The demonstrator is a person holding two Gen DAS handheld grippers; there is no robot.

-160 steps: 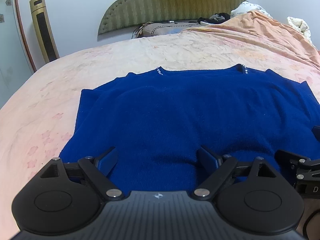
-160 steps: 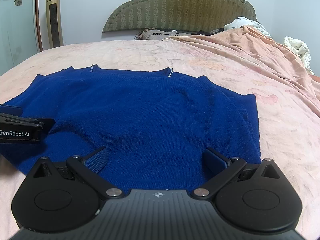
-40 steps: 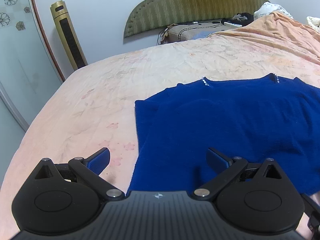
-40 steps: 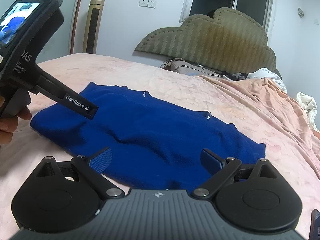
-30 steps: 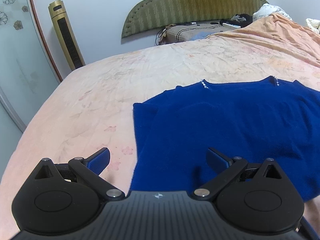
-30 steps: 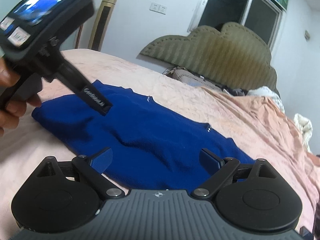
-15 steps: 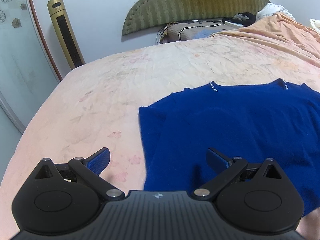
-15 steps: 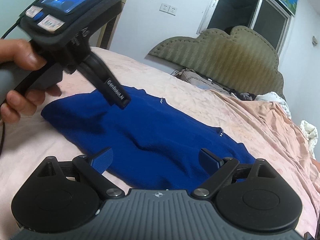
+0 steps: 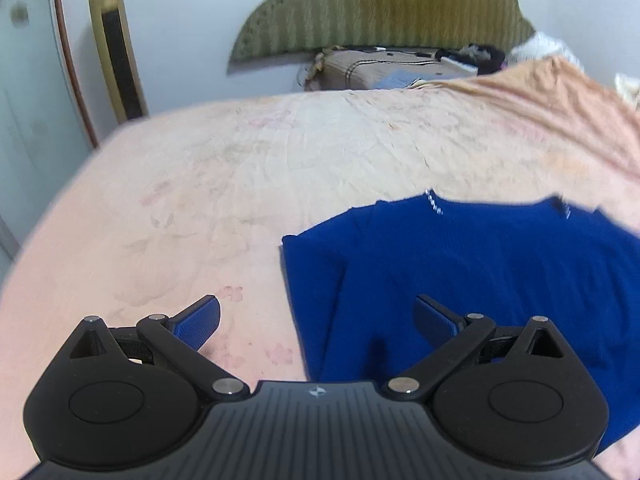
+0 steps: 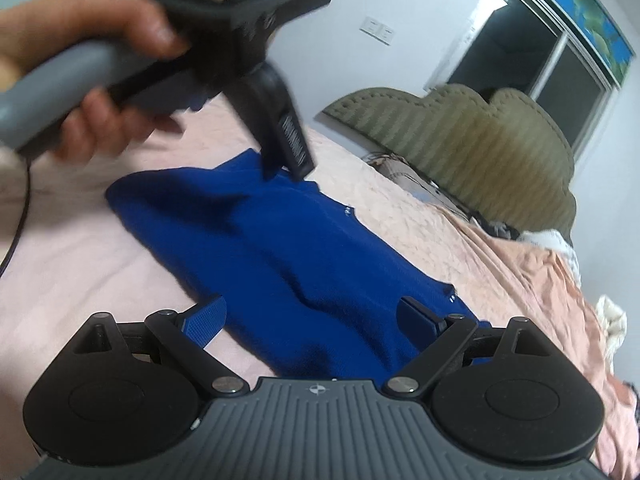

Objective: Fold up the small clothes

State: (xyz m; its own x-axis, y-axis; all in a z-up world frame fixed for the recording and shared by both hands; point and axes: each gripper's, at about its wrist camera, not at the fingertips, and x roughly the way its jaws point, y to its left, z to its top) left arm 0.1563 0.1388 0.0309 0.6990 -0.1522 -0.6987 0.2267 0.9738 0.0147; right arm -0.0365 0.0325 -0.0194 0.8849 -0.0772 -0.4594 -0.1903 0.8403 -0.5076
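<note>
Blue knit sweater [image 9: 500, 264] flat on wrinkled pink bedsheet [image 9: 240, 184].

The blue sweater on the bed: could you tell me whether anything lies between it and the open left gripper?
Nothing visible does. The left gripper hangs open over the near left edge of the blue sweater, with only bare pink bedsheet beside it.

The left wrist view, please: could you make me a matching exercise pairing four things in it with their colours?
Things:
1. sweater
2. headboard
3. bedsheet
4. left gripper pads

Colours:
A. olive green
B. pale pink
C. deep blue, on black arms
D. deep blue, with small pale beads at the neckline

Pairs: 1-D, 2-A, 3-B, 4-C
</note>
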